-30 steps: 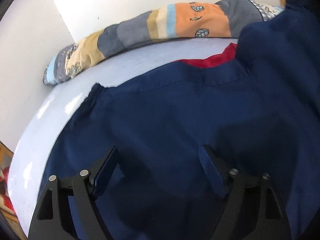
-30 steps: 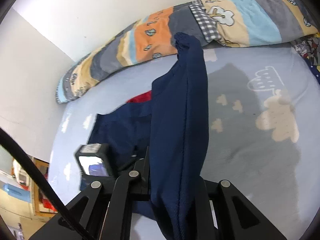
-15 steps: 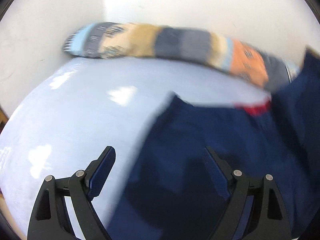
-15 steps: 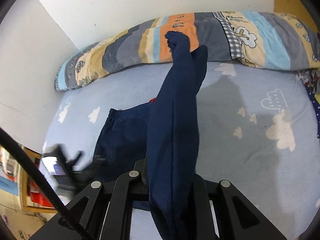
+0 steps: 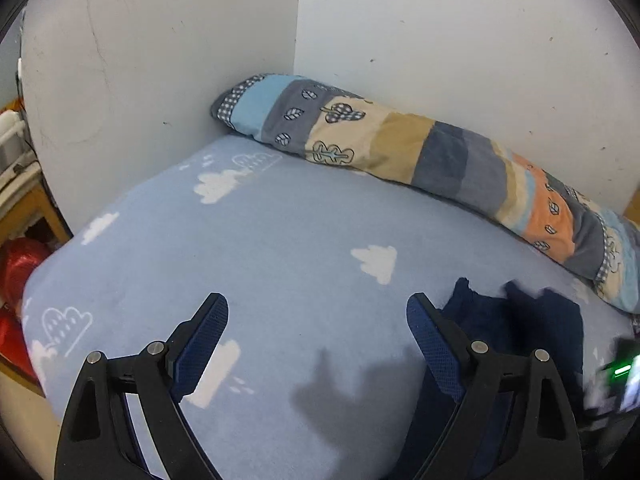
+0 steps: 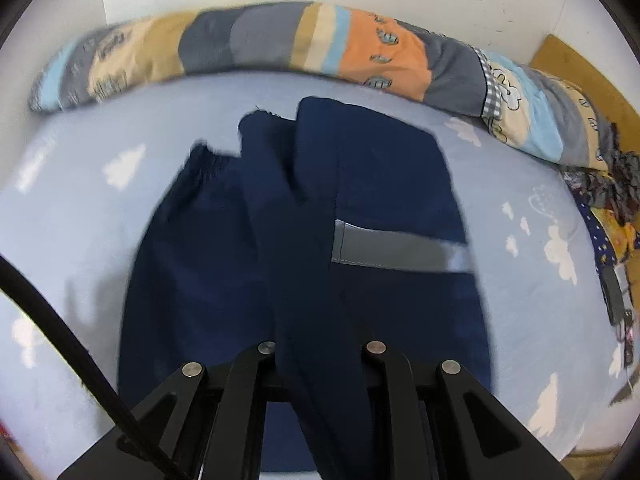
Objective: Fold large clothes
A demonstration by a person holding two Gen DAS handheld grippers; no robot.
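Note:
A navy garment (image 6: 380,168) lies on the light blue cloud-print sheet (image 6: 520,184), with a grey reflective stripe (image 6: 392,250) across its right part. A thick fold of it runs up between the fingers of my right gripper (image 6: 320,340), which is shut on the cloth; the fingertips are hidden under the fabric. My left gripper (image 5: 316,304) stands open above bare sheet (image 5: 280,232) with nothing between its blue pads. In the left wrist view the garment (image 5: 520,340) lies just right of the right finger, and the other gripper shows as a blur at the far right edge.
A long patchwork bolster (image 5: 400,148) lies along the white back wall, also in the right wrist view (image 6: 320,44). A heap of dark and patterned clothes (image 6: 612,200) sits at the bed's right edge. A red bag (image 5: 16,280) lies off the left edge. A black cable (image 6: 60,332) crosses the lower left.
My left gripper swung left off the garment to bare sheet, open throughout. My right gripper carried the hanging fold down over the garment; the red patch is covered.

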